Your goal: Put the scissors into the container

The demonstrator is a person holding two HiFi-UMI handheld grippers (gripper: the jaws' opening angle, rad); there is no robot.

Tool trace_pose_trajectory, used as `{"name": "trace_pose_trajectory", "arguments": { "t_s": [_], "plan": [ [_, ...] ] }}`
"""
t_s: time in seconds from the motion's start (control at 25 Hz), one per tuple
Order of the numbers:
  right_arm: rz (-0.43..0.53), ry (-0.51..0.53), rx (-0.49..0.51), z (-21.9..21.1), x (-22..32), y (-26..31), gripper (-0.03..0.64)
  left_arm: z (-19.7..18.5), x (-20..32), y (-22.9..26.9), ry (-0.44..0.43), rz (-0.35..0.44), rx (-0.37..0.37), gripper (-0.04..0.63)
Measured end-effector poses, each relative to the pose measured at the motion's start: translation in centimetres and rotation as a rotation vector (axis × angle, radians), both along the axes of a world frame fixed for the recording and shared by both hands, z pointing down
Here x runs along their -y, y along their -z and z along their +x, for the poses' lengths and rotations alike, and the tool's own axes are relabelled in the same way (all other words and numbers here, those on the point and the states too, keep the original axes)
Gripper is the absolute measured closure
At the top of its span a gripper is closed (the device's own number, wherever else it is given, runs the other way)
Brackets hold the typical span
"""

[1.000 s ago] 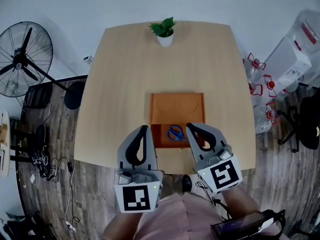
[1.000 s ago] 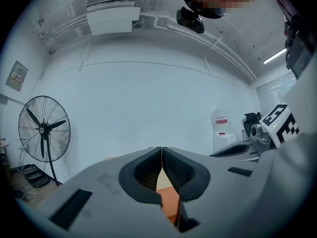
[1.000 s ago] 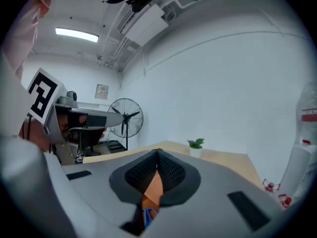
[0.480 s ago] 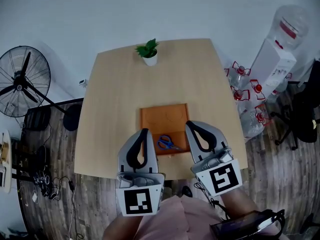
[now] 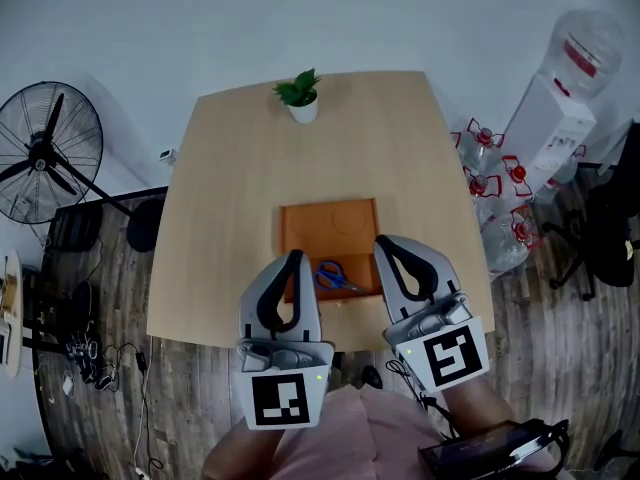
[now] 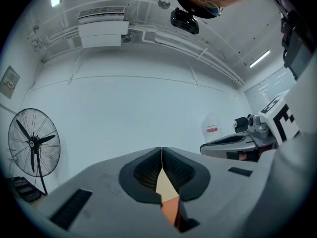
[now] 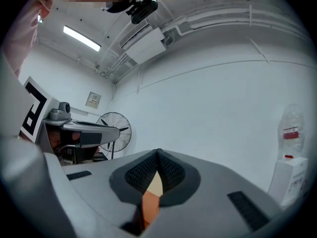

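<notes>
Blue-handled scissors (image 5: 336,277) lie inside the orange container (image 5: 330,222), in its near part, on the wooden table (image 5: 240,178). My left gripper (image 5: 293,258) is held above the container's near left corner, jaws shut with nothing between them. My right gripper (image 5: 384,244) is held over the container's near right edge, also shut and empty. In the left gripper view the left gripper (image 6: 161,150) has its tips touching, with a sliver of orange below them. The right gripper view gives the same picture of the right gripper (image 7: 157,154).
A small potted plant (image 5: 299,95) stands at the table's far edge. A floor fan (image 5: 45,153) is to the left. A water dispenser (image 5: 560,98) and several bottles (image 5: 495,183) stand at the right, with a black chair (image 5: 610,228) beyond them.
The head view has shifted, so the table and container sit differently in the frame. Both grippers stay shut near the container; the scissors lie in it as before.
</notes>
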State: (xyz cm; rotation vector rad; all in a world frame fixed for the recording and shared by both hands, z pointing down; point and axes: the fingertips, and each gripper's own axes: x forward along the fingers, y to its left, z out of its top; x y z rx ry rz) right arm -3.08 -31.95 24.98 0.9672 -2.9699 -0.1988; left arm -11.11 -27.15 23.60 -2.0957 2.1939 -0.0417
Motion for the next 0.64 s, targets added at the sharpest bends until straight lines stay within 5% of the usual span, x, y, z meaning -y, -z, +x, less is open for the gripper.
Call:
{"name": "trace_pose_trajectory", "arguments": {
  "t_s": [0.64],
  "plan": [
    [-0.003,0.012,0.000,-0.18,-0.28,-0.11,0.615,0.15,0.07,-0.37,0.000,-0.007,-0.003,0.583]
  ]
}}
